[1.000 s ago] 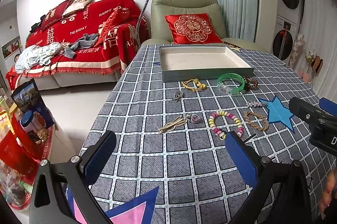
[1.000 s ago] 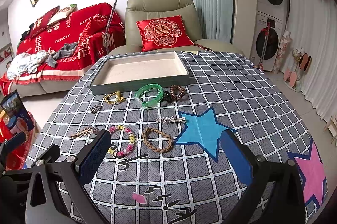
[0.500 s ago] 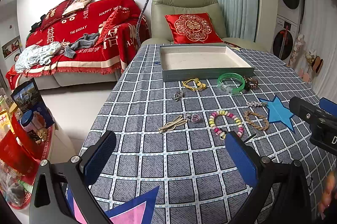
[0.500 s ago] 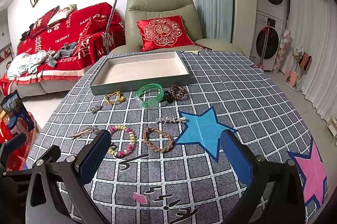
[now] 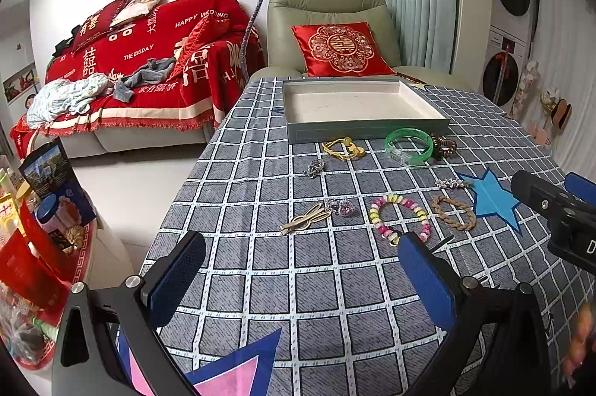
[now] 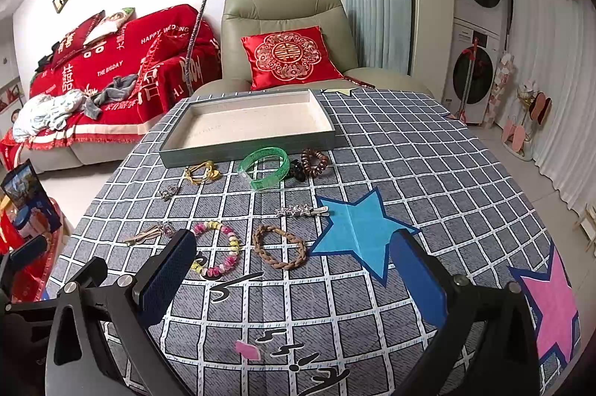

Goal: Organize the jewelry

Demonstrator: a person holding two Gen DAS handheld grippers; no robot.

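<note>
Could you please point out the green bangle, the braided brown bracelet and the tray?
green bangle [image 6: 277,172]: right wrist view, near rim.
braided brown bracelet [image 6: 260,245]: right wrist view, left strand.
tray [image 6: 246,148]: right wrist view, front wall.

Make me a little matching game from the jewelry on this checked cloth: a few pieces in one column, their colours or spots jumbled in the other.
Things:
1. bangle
2. braided band
3. star clip
4. tray

Descriptions:
A. brown, left of the blue star
B. grey outside, nothing in it
C. see-through green
D. silver, between bangle and braided band

Pairs: 1-C, 2-A, 3-D, 4-B
</note>
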